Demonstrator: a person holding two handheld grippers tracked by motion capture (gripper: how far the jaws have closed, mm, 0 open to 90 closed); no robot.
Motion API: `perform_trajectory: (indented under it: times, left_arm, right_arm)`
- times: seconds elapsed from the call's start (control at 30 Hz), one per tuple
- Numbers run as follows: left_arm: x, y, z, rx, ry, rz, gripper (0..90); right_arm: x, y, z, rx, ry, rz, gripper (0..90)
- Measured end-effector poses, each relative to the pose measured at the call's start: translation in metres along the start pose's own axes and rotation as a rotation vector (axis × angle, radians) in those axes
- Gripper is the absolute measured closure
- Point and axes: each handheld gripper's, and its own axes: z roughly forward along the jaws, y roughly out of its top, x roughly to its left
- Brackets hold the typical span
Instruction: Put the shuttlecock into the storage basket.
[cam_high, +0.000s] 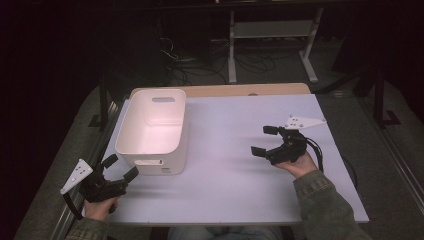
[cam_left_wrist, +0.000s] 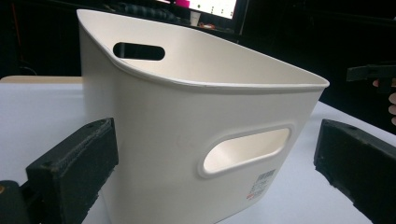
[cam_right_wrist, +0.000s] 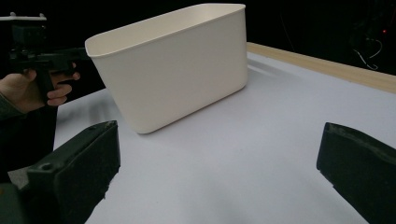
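Observation:
A white plastic bin with cut-out handles stands on the left half of the table; its inside looks bare. My left gripper is open at the table's front left corner, its jaws just short of the bin's near end wall. My right gripper is open on the right half of the table, pointing left toward the bin, a good stretch of table apart from it. Nothing sits between either pair of jaws. The left hand and its gripper also appear in the right gripper view.
The table has a pale lavender top with a wooden strip along its far edge. Beyond it are a white frame's legs and cables on a dark floor. A cable trails from the right gripper.

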Motion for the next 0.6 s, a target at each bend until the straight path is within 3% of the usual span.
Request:
perform_trajectory:
  times: [0.6]
  left_arm:
    - [0.0, 0.0, 0.0, -0.003, 0.009, -0.01, 0.0]
  right_arm:
    - [0.0, -0.026, -0.026, -0.028, -0.047, 0.005, 0.0]
